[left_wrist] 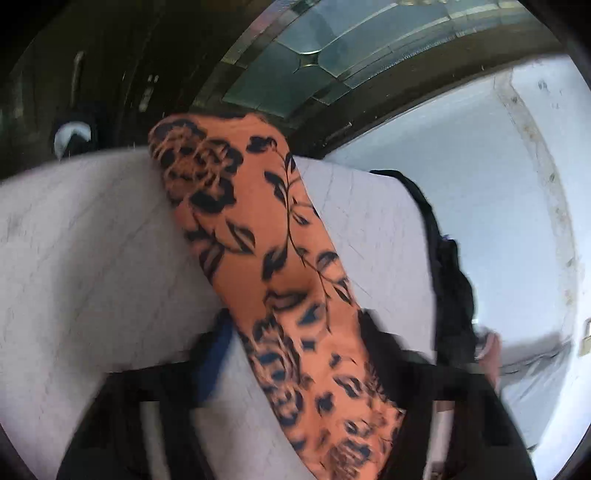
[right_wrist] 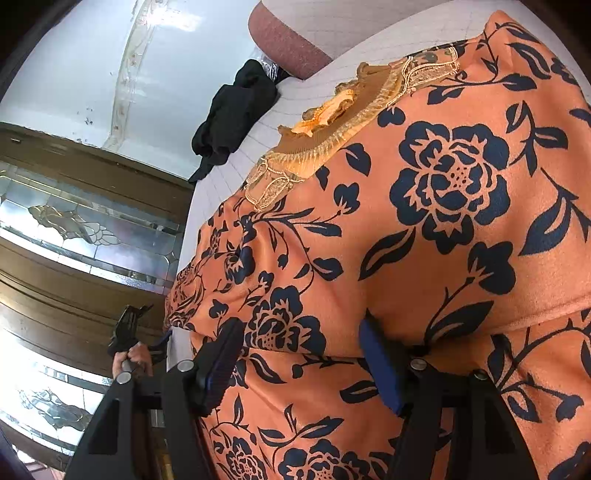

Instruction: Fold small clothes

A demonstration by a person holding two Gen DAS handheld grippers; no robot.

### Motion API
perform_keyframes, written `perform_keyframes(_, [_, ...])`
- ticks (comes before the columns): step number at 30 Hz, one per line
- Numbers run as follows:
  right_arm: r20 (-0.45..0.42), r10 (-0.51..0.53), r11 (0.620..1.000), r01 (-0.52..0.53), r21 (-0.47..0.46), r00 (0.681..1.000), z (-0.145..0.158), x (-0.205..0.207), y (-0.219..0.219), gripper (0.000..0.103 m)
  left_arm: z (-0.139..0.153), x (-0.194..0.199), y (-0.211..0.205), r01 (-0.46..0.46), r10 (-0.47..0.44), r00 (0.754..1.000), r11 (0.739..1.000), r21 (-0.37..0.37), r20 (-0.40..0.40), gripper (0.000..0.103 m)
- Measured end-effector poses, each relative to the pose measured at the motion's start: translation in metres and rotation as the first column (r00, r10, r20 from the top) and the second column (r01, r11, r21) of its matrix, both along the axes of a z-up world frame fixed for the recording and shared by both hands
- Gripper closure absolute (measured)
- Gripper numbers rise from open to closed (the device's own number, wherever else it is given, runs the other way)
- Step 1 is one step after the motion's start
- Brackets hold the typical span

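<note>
Orange floral garment spread on the pale mattress, both grippers at its near edge.

We see the orange floral garment [right_wrist: 424,229] lying on the pale mattress [right_wrist: 325,29], its lace collar [right_wrist: 354,114] toward a black cloth [right_wrist: 236,114] beyond. Our right gripper [right_wrist: 301,363] stands wide over the garment's near hem, pressing nothing. Our left gripper [left_wrist: 295,369] straddles a narrow strip of the garment [left_wrist: 258,221]; through the blur, we cannot tell whether it grips.
</note>
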State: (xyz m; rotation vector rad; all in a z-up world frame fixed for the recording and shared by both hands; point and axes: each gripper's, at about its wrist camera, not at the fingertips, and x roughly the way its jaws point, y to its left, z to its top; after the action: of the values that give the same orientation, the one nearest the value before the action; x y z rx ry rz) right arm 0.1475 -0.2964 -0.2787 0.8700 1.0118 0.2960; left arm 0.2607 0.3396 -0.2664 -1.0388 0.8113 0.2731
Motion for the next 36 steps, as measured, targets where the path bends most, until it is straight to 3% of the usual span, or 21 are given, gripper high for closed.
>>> perform_keyframes(1, [0.003,0.002,1.0,-0.002,-0.001,1.0,0.0,0.0,0.0,0.034,-0.001,0.004,0.001,0.008,-0.007,1.0,1.0,0.029,-0.025,0.073])
perform_keyframes(3, [0.008,0.007,1.0,-0.007,-0.016,1.0,-0.001,0.0,0.0,0.037,-0.004,0.012,0.002,0.019,-0.014,0.998,0.997,0.081,-0.062,0.094])
perform_keyframes(5, [0.012,0.019,0.998,-0.019,-0.057,1.0,0.002,0.002,0.004,0.043,0.003,0.011,0.003,0.028,-0.022,0.998,0.995,0.099,-0.062,0.094])
perform_keyframes(8, [0.006,0.024,0.985,-0.022,-0.169,1.0,0.005,0.005,0.007,0.074,0.038,0.008,-0.016,0.089,-0.08,0.995,0.972,0.219,-0.053,0.095])
perform_keyframes(12, [0.052,-0.001,0.973,0.013,-0.231,0.999,0.019,0.005,-0.001,0.076,0.095,0.004,-0.066,0.217,-0.228,0.974,0.914,0.343,-0.01,0.095])
perform_keyframes(15, [0.145,-0.054,0.962,0.09,-0.259,0.988,0.049,-0.004,-0.017,0.076,0.142,-0.003,-0.123,0.321,-0.363,0.932,0.848,0.422,0.02,0.095])
perform_keyframes(16, [0.163,-0.07,0.96,0.111,-0.259,0.984,0.056,-0.006,-0.023,0.076,0.161,-0.007,-0.154,0.367,-0.426,0.904,0.807,0.463,0.026,0.095])
perform_keyframes(18, [0.195,-0.111,0.951,0.161,-0.264,0.974,0.069,-0.011,-0.037,0.076,0.181,-0.017,-0.196,0.422,-0.501,0.865,0.752,0.506,0.023,0.095])
perform_keyframes(21, [0.211,-0.19,0.933,0.244,-0.266,0.959,0.08,-0.017,-0.066,0.076,0.209,-0.036,-0.28,0.509,-0.631,0.775,0.646,0.569,0.024,0.095])
perform_keyframes(24, [0.189,-0.273,0.924,0.312,-0.223,0.943,0.081,-0.022,-0.098,0.076,0.218,-0.053,-0.363,0.589,-0.732,0.682,0.541,0.6,-0.009,0.095])
perform_keyframes(25, [0.181,-0.307,0.918,0.341,-0.205,0.934,0.082,-0.024,-0.112,0.076,0.215,-0.061,-0.401,0.623,-0.766,0.641,0.489,0.611,-0.039,0.095])
perform_keyframes(27, [0.183,-0.357,0.902,0.389,-0.186,0.916,0.084,-0.033,-0.133,0.076,0.203,-0.069,-0.446,0.66,-0.796,0.597,0.415,0.626,-0.102,0.094])
perform_keyframes(28, [0.186,-0.375,0.896,0.407,-0.181,0.908,0.085,-0.035,-0.14,0.076,0.189,-0.076,-0.483,0.696,-0.814,0.557,0.346,0.63,-0.168,0.09])
perform_keyframes(29, [0.188,-0.391,0.889,0.423,-0.175,0.901,0.087,-0.036,-0.147,0.076,0.177,-0.08,-0.503,0.729,-0.829,0.519,0.3,0.616,-0.21,0.083])
perform_keyframes(30, [0.189,-0.41,0.883,0.44,-0.164,0.892,0.088,-0.039,-0.157,0.075,0.164,-0.08,-0.52,0.766,-0.845,0.473,0.255,0.59,-0.249,0.057])
perform_keyframes(31, [0.188,-0.431,0.876,0.459,-0.149,0.882,0.088,-0.042,-0.166,0.075,0.144,-0.084,-0.544,0.815,-0.86,0.405,0.187,0.549,-0.309,0.032])
perform_keyframes(34, [0.159,-0.481,0.857,0.501,-0.124,0.862,0.083,-0.048,-0.185,0.073,0.121,-0.12,-0.574,0.807,-0.862,0.35,0.079,0.585,-0.367,0.029])
perform_keyframes(35, [0.152,-0.486,0.856,0.504,-0.118,0.86,0.083,-0.048,-0.188,0.073,0.117,-0.128,-0.574,0.804,-0.863,0.342,0.064,0.592,-0.372,0.029])
perform_keyframes(36, [0.138,-0.487,0.858,0.502,-0.107,0.862,0.081,-0.046,-0.189,0.073,0.115,-0.134,-0.568,0.803,-0.867,0.343,0.07,0.592,-0.362,0.029])
